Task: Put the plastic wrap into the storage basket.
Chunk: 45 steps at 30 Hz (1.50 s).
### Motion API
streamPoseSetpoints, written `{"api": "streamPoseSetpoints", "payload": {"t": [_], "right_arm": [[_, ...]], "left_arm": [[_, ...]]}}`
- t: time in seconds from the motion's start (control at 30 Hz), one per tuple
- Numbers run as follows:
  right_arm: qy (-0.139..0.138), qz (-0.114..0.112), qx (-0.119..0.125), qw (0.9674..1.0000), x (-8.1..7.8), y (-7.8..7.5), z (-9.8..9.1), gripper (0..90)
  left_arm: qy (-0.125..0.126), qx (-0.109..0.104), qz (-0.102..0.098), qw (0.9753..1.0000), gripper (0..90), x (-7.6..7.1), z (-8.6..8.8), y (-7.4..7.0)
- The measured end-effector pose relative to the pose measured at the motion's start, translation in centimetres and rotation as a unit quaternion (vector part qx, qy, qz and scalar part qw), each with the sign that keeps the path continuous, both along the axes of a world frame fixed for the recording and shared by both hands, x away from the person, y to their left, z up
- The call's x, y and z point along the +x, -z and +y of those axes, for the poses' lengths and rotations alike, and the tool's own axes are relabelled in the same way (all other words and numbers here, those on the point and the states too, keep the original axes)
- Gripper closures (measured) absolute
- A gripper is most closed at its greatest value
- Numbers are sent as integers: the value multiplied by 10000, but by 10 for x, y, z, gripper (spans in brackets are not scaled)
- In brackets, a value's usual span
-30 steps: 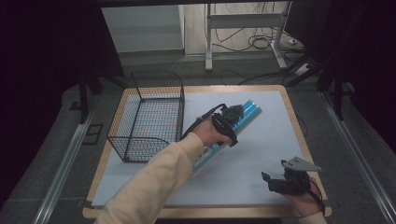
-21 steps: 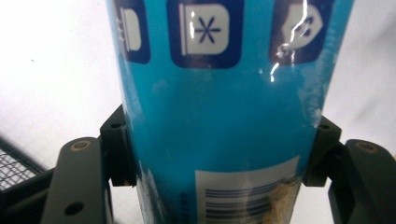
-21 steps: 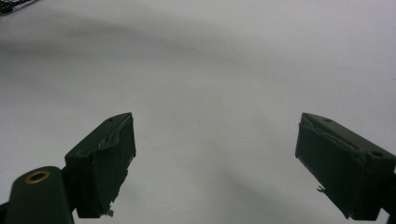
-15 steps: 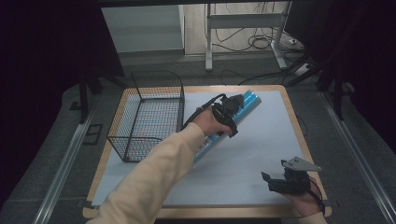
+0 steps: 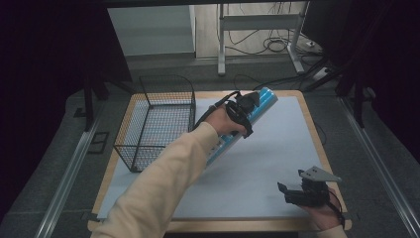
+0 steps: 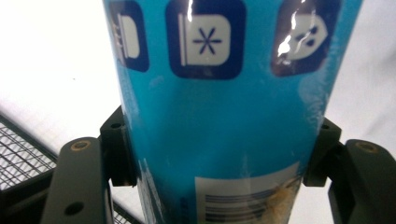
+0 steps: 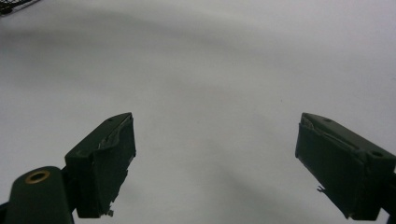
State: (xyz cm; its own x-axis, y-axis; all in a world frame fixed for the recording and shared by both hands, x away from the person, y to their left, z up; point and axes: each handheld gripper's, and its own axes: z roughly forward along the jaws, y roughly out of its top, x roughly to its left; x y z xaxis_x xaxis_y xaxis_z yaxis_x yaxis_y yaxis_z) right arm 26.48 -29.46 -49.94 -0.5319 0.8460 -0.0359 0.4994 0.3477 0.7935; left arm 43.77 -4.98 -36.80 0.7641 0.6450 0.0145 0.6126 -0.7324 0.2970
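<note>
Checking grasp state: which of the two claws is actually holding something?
The left claw: its jaws are clamped on the blue tube beside the wire basket. The right claw stands open with nothing between its jaws, over the white table cover.

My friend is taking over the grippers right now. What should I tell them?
Left gripper: shut on the blue tube, held slanted above the white mat, right of the wire basket.
Right gripper: open, holding nothing, low at the mat's near right corner.
Done: tube gripped.
Left: probably carry the tube over to the basket, put it in, and let go.
</note>
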Motion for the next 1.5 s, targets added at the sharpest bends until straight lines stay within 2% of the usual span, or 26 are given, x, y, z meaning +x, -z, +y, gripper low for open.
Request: {"api": "streamPoseSetpoints", "payload": {"t": [0.4,0.93,1.23,1.5], "right_arm": [[5,21,-4,10000,0,1,0,124],[37,30,-1,10000,1,1,-2,124],[43,46,3,10000,1,1,-2,124],[52,37,-2,10000,1,1,-3,124]], "left_arm": [[-92,-82,-61,9999,316,8,7,-9],[-161,-18,-206,9997,316,27,14,-33],[-216,6,-289,9993,316,32,21,-43],[-294,-1,-413,9987,316,33,33,-58]]}}
